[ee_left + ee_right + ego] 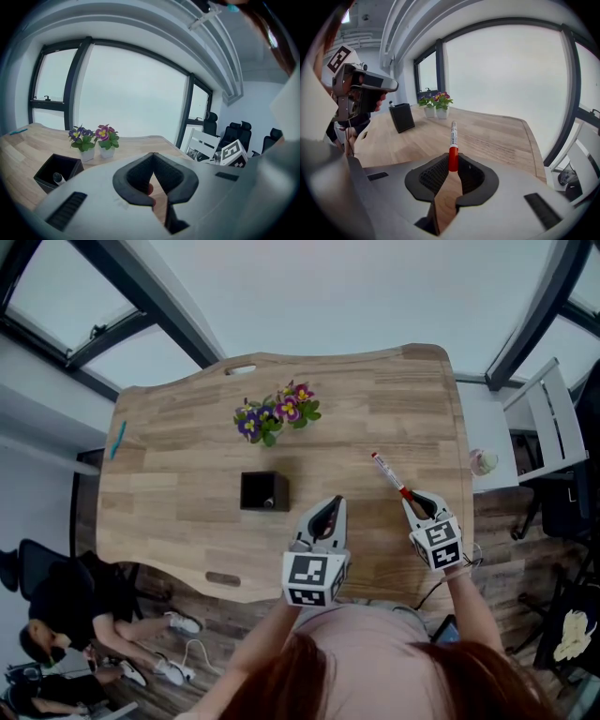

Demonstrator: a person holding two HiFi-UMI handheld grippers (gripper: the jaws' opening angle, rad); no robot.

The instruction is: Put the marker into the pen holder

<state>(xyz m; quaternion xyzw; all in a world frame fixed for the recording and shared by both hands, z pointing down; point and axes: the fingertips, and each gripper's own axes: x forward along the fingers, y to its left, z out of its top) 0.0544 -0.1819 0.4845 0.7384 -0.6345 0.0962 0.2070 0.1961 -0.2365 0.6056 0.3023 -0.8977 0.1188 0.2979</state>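
A: Entry one, right gripper (453, 161)?
B: Jaws clamped on the red end of the marker (453, 133). Its barrel runs straight ahead of them, above the tabletop (497, 136).
A: Left gripper (153, 155)?
B: Jaws together, nothing held.
A: Pen holder (263, 491)?
B: Black, open-topped, well left of the marker's tip. The left gripper is nearer.

On the table (178, 484), the pen holder (264, 491) sits mid-frame. The potted flowers (277, 413) stand above it. The marker (389, 472) lies to its right, with its lower end in the right gripper (424, 503).
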